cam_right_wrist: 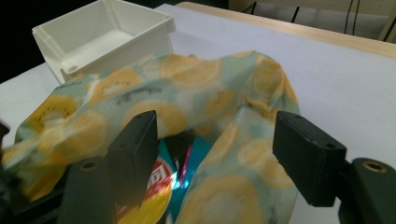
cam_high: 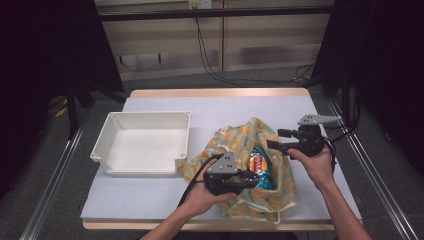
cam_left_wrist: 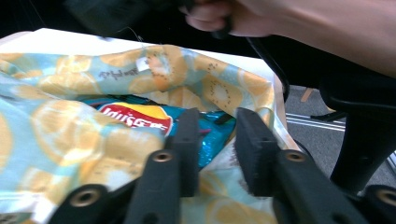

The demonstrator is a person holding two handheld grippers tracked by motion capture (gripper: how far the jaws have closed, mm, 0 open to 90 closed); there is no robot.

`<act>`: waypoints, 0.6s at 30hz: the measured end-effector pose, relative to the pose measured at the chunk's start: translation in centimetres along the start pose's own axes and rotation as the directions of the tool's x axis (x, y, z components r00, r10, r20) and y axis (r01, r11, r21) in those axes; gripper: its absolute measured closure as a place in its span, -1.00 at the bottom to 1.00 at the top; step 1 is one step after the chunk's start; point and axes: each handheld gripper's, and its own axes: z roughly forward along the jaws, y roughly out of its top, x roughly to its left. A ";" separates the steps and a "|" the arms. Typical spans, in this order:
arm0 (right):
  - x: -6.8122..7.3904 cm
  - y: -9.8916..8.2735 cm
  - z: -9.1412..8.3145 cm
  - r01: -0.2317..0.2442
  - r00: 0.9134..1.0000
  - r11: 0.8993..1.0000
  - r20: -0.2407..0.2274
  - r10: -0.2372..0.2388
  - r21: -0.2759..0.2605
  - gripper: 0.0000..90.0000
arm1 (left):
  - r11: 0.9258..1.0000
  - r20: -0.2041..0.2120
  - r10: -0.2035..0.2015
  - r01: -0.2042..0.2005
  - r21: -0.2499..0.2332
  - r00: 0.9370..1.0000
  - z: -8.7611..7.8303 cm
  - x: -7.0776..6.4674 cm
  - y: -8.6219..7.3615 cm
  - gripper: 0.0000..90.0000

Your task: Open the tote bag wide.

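**Chip bag sits between my two hand-held grippers, inside the cloth bag**

I see the chip bag (cam_high: 259,167) lying inside the open mouth of the fruit-print cloth bag (cam_high: 235,137), which lies on the bench (cam_high: 150,192) to the right of the white tray (cam_high: 142,142). Its long side runs from near me to away from me, tipped a little.

My left hand-held gripper (cam_high: 252,177) is the nearer one. It sits at the near edge of the chip bag, almost on it, and points toward it. Its jaws stand partly apart. In the left gripper view the chip bag (cam_left_wrist: 140,119) shows just past the jaws, with cloth lying under and between them, but I cannot see the pads pressing on anything.

My right hand-held gripper (cam_high: 278,138) is on the far right side of the chip bag, a bit apart from it. Its jaws are wide, and the right gripper view shows them standing over the cloth bag (cam_right_wrist: 187,93) without pinching it.

I think the left one should go straight ahead for the chip bag, then carry it left to the white tray.
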 end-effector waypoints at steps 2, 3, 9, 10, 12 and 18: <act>0.9 -0.6 -0.8 0.014 1.000 1.000 0.000 -0.014 0.002 -0.30 | 1.000 -0.012 0.011 -0.011 0.010 1.000 0.0 0.2 0.4 0.63; 1.3 -1.0 -1.2 0.010 1.000 1.000 -0.006 -0.010 0.000 -0.25 | 1.000 -0.014 0.008 -0.008 0.005 1.000 0.1 0.3 0.6 0.63; 3.6 -4.0 -2.2 0.005 0.999 0.998 0.045 -0.007 0.058 -0.18 | 0.999 -0.036 0.008 -0.007 0.053 0.999 1.4 0.6 0.4 0.58; 3.6 -4.0 -2.2 0.005 0.999 0.998 0.045 -0.007 0.058 -0.18 | 0.999 -0.036 0.008 -0.007 0.053 0.999 1.4 0.6 0.4 0.55; 4.0 -5.3 -2.3 -0.008 0.998 0.996 0.059 0.003 0.083 -0.16 | 0.994 -0.027 0.025 -0.022 0.106 0.999 2.2 0.2 0.0 0.50; 3.9 -7.4 -2.7 -0.016 0.996 0.994 0.092 0.007 0.106 0.11 | 0.987 0.042 0.048 -0.054 0.154 0.998 3.0 -1.4 -1.0 0.54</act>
